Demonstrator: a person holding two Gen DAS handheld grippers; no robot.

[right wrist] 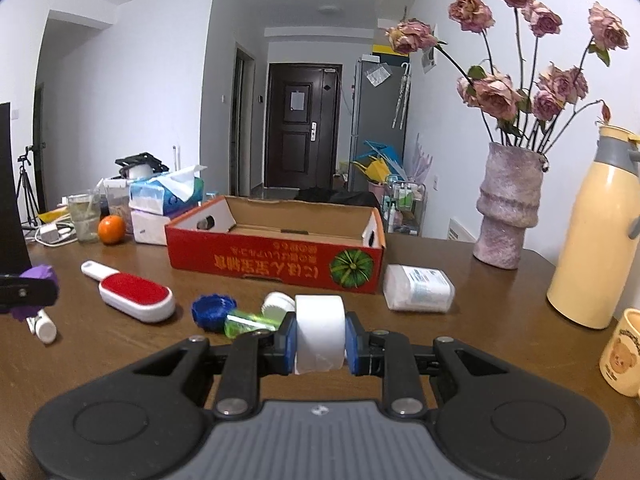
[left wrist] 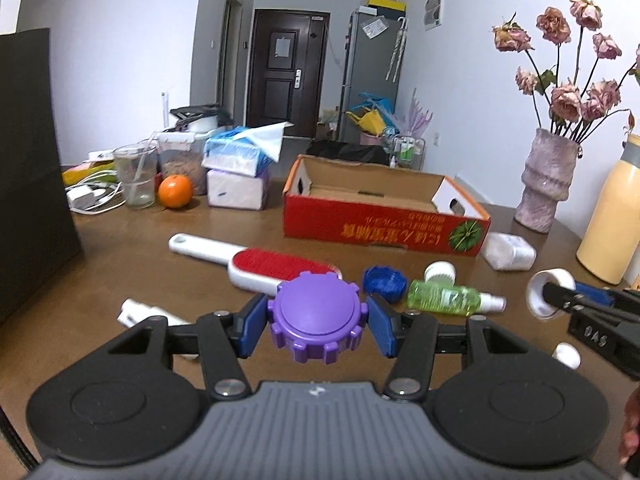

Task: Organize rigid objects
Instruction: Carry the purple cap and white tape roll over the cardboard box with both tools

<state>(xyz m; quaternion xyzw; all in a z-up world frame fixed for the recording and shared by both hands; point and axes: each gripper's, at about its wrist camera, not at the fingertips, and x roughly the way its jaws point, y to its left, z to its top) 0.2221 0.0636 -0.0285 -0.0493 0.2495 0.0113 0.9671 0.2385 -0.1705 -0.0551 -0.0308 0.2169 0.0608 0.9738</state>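
My left gripper point(left wrist: 317, 320) is shut on a purple notched lid point(left wrist: 316, 315), held above the brown table. My right gripper point(right wrist: 320, 336) is shut on a white roll of tape point(right wrist: 320, 332); in the left wrist view that roll point(left wrist: 550, 293) shows at the right edge. Ahead stands an open red cardboard box point(left wrist: 380, 230), point(right wrist: 276, 260), its inside bare. On the table lie a red-and-white lint brush point(left wrist: 276, 266), point(right wrist: 136, 294), a blue notched lid point(left wrist: 385, 282), point(right wrist: 212, 311), a green spray bottle point(left wrist: 452, 298), point(right wrist: 250, 322) and a white cap point(left wrist: 440, 272), point(right wrist: 278, 305).
A white plastic container point(right wrist: 418, 288) lies right of the box. A vase of dried roses point(right wrist: 508, 216), a yellow thermos point(right wrist: 592, 232) and a bear mug point(right wrist: 624, 354) stand at the right. Tissue packs point(left wrist: 236, 168), an orange point(left wrist: 175, 191), a glass point(left wrist: 136, 176) and cables sit far left.
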